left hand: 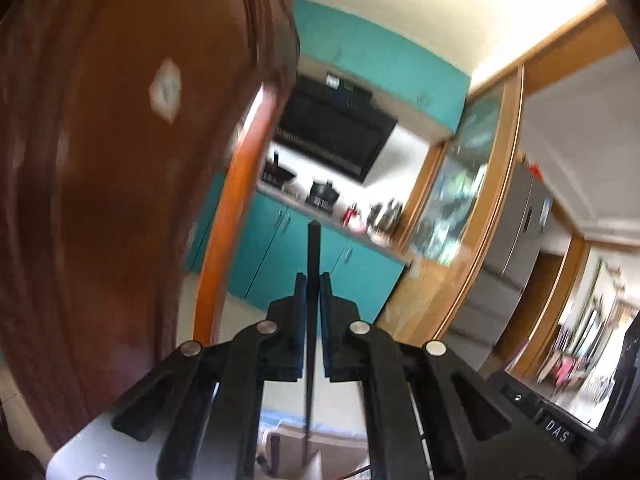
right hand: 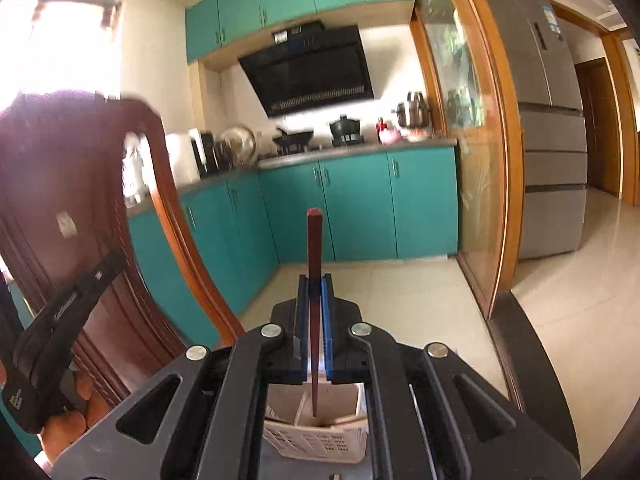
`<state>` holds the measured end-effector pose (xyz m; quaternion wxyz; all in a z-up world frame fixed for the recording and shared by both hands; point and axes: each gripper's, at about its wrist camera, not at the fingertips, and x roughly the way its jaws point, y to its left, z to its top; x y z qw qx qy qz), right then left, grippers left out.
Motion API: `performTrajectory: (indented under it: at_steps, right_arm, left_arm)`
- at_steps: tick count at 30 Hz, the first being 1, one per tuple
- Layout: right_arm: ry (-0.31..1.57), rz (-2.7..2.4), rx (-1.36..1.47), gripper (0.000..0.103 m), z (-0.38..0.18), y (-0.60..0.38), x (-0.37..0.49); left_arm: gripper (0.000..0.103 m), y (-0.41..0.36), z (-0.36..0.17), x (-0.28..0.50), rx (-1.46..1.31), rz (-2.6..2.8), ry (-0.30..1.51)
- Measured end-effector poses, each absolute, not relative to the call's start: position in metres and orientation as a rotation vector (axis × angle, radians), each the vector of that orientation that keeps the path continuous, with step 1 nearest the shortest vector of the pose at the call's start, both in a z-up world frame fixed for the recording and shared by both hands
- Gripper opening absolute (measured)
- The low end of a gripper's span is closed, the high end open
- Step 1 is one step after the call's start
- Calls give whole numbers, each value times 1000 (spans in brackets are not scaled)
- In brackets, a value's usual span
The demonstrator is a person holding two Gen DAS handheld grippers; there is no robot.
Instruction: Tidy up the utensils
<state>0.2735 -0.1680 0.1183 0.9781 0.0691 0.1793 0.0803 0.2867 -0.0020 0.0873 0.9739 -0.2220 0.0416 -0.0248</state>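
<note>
Clamping a dark chopstick [left hand: 313, 280] between nearly closed jaws, the left gripper [left hand: 313, 280] points up toward the kitchen, the stick running straight along the gap between the blue-lined fingers [left hand: 326, 320] and jutting out past their tips, with its lower end dropping below the gripper body. That view is blurred, and a dark red-brown wooden chair back [left hand: 100, 180] fills its left side. The right gripper [right hand: 315, 284] likewise has its jaws pressed in on a reddish-brown chopstick [right hand: 314, 280], held upright between the blue pads [right hand: 326, 320]; its upper end stands clear above the fingertips and its lower tip hangs just over, or just inside, a pale slotted utensil holder [right hand: 320, 444] seen beneath the gripper, which of the two I cannot tell. A flat light-coloured piece leans in the holder beside that tip, too hidden to name. At the left edge of the right wrist view the other gripper [right hand: 52, 344] shows as a black body, tilted, in front of the wooden chair [right hand: 60, 184]. Beyond both lie teal cabinets [right hand: 360, 208], a black range hood [right hand: 312, 72], pots on the stove along the counter [right hand: 424, 143], and a grey refrigerator [right hand: 548, 128] at the right.
</note>
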Motion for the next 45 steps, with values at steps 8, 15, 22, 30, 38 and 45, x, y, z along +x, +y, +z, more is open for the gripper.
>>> performTrajectory:
  at_steps: [8,15,22,30,38,45]
  right_arm:
    - [460,182,115,6,64,-162,288]
    - [448,162,131,30,67,-179,264]
    - [408,188,139,30,68,-204,199]
    - [680,166,173,30,-20,-204,180]
    - [1115,173,92,30,-127,-158,200]
    - [1124,195,115,2,-128,-138,202]
  left_arm:
    - [7,-23,43,312,-371,-60,221]
    - [18,-33,31,301,-301,-64,272]
    - [45,-44,5,263,-192,-50,327]
    - [56,-38,-33,249,-195,-73,443]
    - [57,-23,-67,251,-208,-60,554]
    - [57,-27,-67,247,-177,-75,556]
